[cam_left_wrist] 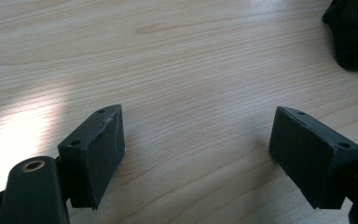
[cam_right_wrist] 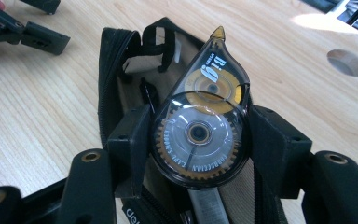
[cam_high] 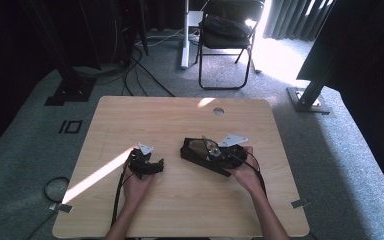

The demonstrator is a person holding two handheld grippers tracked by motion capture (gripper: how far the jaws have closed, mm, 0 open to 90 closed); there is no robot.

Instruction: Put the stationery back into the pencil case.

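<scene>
Where readable, tape dispenser (cam_right_wrist: pixel 199 128) lettering says "CORRECCION".

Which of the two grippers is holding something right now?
The right gripper: its jaws clamp a clear correction tape dispenser above the open black pouch. The left gripper stands open over bare table.

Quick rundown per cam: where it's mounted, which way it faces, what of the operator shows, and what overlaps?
High view: fixed above the person's side, facing forward and down on the table; forearms, left gripper, right gripper.
Left gripper view: rides the left gripper, looks along its open jaws at bare wood.
Right gripper view: rides the right gripper, shut on a correction tape dispenser over an open black pouch.
Shared: high and right gripper views both show the pouch and the table's round hole.
</scene>
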